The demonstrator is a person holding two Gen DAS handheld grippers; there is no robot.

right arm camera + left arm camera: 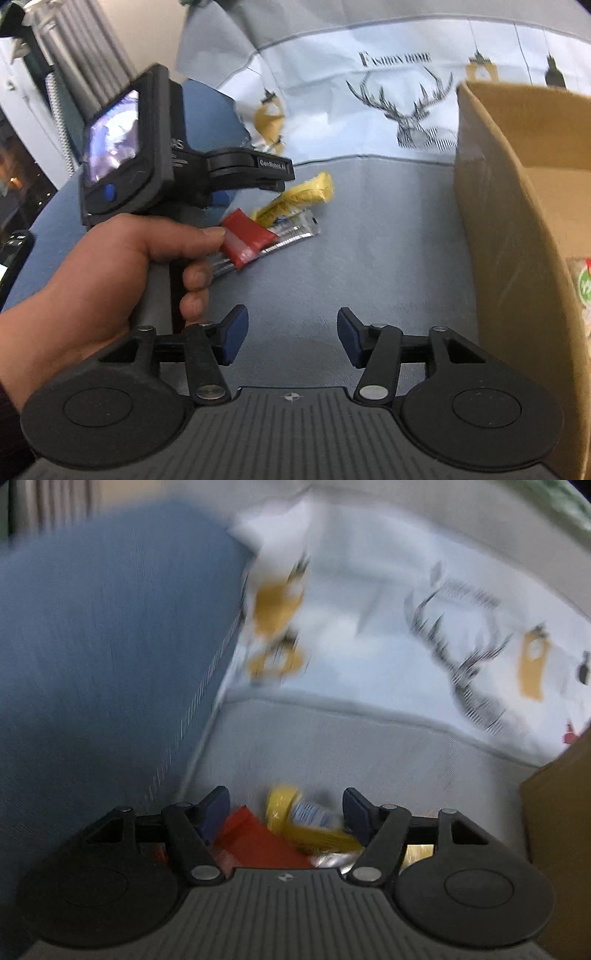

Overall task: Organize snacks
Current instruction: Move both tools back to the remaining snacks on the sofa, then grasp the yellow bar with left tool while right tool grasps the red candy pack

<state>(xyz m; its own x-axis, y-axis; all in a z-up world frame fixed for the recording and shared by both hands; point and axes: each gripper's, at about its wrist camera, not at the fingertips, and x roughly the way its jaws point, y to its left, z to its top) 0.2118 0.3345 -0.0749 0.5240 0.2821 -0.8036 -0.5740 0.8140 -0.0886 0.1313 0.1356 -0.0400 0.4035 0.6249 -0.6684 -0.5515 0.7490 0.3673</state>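
A small pile of snacks lies on the grey cloth: a red packet (248, 236), a yellow packet (301, 195) and a silver wrapper (291, 234). My left gripper (282, 818) is open just above the pile, with the red packet (255, 842) and the yellow packet (284, 808) between its fingers; this view is blurred. From the right wrist view the left gripper's body (162, 162) hangs over the pile, held by a hand. My right gripper (291, 338) is open and empty over bare cloth, nearer than the pile.
An open cardboard box (517, 206) stands at the right, with a packet visible inside; its corner shows in the left wrist view (557, 812). A white cloth with a deer print (413, 110) lies behind. A blue cushion (103, 646) is at the left.
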